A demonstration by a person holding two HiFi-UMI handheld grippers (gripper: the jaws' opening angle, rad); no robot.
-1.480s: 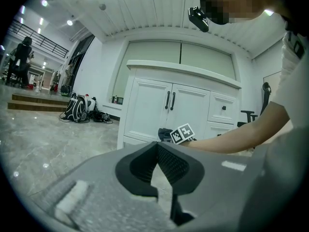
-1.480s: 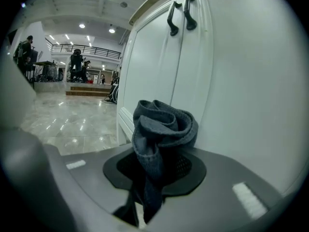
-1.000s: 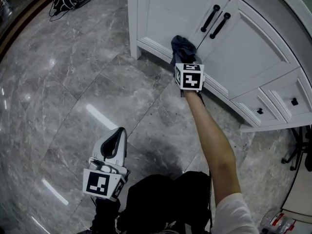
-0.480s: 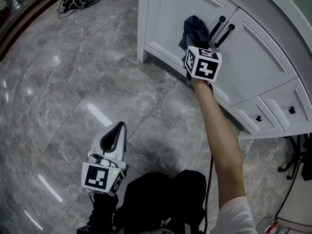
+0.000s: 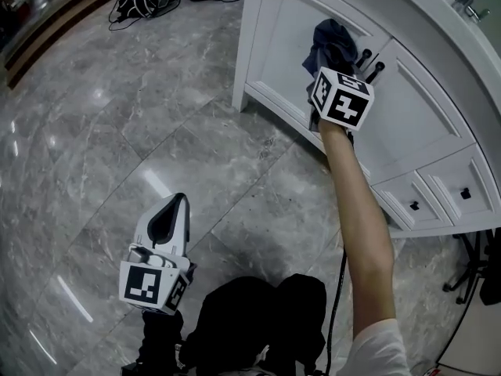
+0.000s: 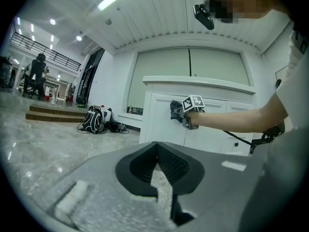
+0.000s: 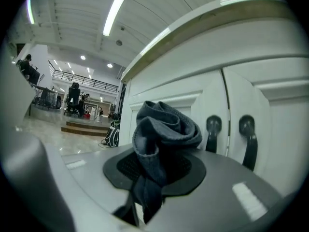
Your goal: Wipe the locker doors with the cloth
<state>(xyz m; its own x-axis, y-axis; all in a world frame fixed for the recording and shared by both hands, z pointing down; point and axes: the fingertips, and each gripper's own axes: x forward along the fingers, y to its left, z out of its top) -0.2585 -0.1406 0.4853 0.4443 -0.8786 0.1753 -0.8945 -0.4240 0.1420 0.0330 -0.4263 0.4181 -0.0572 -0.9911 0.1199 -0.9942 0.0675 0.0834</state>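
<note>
The right claw (image 5: 319, 75) is clamped on the cloth (image 7: 164, 129). The dark blue-grey fabric is pinched between its pads and bunches up in a loose roll above and ahead of the tips. Straight ahead of this claw stands the left door (image 5: 286, 41), white and panelled. The cloth sits up against the door's upper part, though no view shows for sure that it touches the paint. Just to the right of the claw are the two black handles (image 7: 213, 129), one on each door, upright and side by side. The cloth is close beside the nearer one and apart from it. The right door (image 5: 419, 108) lies further right, and the white worktop (image 7: 203, 21) runs above the claw.

The left claw (image 5: 174, 210) holds nothing. Its tips are drawn together (only a thin slit of floor shows lower down between the pads). It hangs over the grey marble floor (image 5: 117, 131), well back from the doors. The right claw and its cloth are ahead of it and a little to the right. A backpack (image 6: 94, 121) lies on the floor far ahead to its left.
</note>
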